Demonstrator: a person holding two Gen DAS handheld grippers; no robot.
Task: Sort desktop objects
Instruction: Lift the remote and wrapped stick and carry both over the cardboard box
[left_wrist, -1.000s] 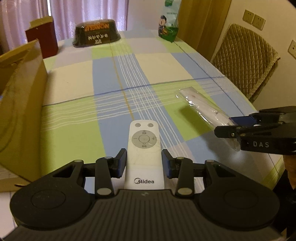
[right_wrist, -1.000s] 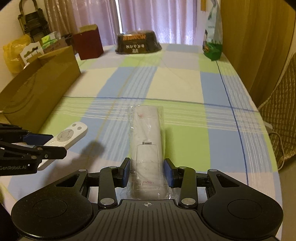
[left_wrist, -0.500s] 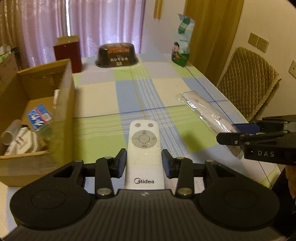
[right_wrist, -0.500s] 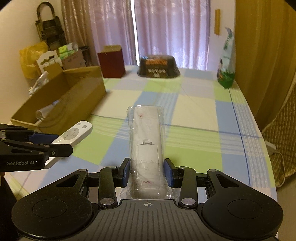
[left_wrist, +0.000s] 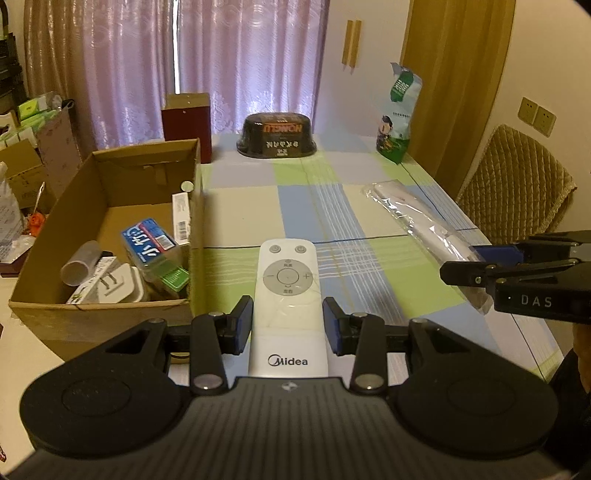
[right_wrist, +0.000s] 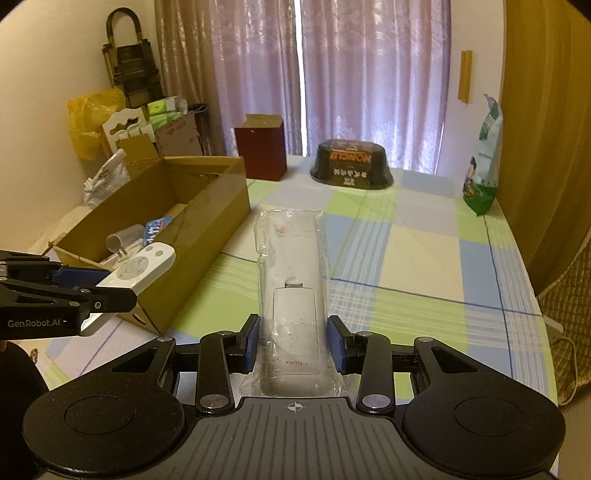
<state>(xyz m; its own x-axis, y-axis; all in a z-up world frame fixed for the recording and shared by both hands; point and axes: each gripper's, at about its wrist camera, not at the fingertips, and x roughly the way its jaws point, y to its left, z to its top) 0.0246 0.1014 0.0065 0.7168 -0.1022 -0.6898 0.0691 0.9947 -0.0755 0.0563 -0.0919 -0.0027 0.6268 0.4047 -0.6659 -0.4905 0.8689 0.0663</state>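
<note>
A black bowl (left_wrist: 276, 138) sits upside down at twelve o'clock on the checked worktop (left_wrist: 251, 206). A green snack bag (left_wrist: 398, 118) stands at one o'clock, a padded chair (left_wrist: 517, 184) at three, purple curtains (left_wrist: 221, 55) behind.

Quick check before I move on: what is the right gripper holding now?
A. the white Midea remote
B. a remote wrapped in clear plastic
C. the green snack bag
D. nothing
B: the right gripper has its blue pads closed on the plastic-wrapped remote; the white Midea remote is in the left gripper.
</note>
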